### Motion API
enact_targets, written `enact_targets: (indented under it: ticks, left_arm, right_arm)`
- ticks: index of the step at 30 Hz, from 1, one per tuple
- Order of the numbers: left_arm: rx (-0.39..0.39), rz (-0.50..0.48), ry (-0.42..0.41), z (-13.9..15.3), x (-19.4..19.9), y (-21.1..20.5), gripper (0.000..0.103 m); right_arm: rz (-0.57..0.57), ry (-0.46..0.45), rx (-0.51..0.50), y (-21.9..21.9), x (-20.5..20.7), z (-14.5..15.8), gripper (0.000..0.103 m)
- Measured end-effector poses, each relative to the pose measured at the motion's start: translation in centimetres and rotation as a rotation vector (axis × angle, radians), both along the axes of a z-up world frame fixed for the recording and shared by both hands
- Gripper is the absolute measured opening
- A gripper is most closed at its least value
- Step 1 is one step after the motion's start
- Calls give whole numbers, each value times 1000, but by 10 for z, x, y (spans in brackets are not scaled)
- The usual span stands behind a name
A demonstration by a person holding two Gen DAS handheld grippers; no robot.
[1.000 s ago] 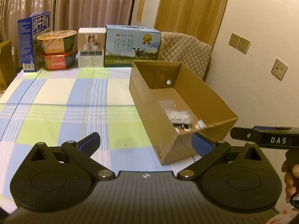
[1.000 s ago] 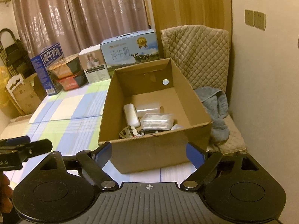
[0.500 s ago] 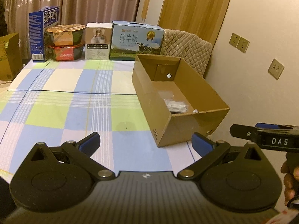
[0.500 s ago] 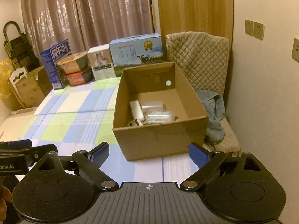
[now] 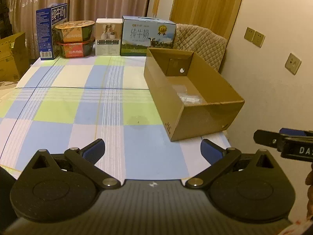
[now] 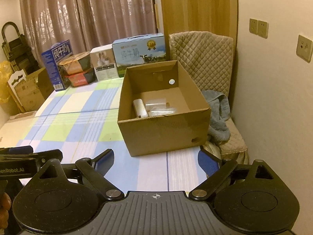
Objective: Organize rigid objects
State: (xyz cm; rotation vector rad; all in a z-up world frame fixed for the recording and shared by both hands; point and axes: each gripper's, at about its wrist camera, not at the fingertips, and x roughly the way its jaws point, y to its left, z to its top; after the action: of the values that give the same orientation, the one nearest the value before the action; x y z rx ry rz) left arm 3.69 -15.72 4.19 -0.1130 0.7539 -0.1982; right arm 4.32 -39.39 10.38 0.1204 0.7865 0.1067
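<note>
Both of your grippers hang over the near end of the checked tablecloth (image 5: 58, 109) with nothing between the fingers: your left gripper (image 5: 152, 152) has its blue pads spread wide, and your right gripper (image 6: 155, 163) is spread just as wide. Ahead of you the open cardboard box (image 6: 162, 135) sits at the right side of the table, and in it lie a white cylinder (image 6: 140, 108) and clear plastic packets (image 6: 159, 107) beside it. Along the far edge stand milk cartons (image 5: 147, 36), a white box (image 5: 108, 37) and two stacked noodle bowls (image 5: 73, 39).
</note>
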Motion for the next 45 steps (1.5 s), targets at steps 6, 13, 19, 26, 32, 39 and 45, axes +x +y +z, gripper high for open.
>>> enact_targets:
  ticks: [6,13,19,26,32,39,45]
  left_arm:
    - [7,6,0,-3,-4,2,102]
    - [11,17,-19,-2,-6,5,102]
    - [13,17,-25,-1,-6,5,102]
    - [14,15,-32,-1,-6,5,102]
    - [14,15,-30,-1,-6,5,102]
    - [16,15,-30,0,-6,5,102]
    - [19,15,-32,-1,-6,5,102]
  right_arm:
    - [7,5,4,4,-7,-4,90]
    - [5,12,25,5,-9,-5,90]
    - [9,9,27,7,-9,-5,90]
    - [7,11,27,6,-10,-5,90]
    - [6,10,28,5,-9,-5,90]
    - [1,12,26,5,-9,-5,90]
    - [-1,10,30,5,-9,-5,90]
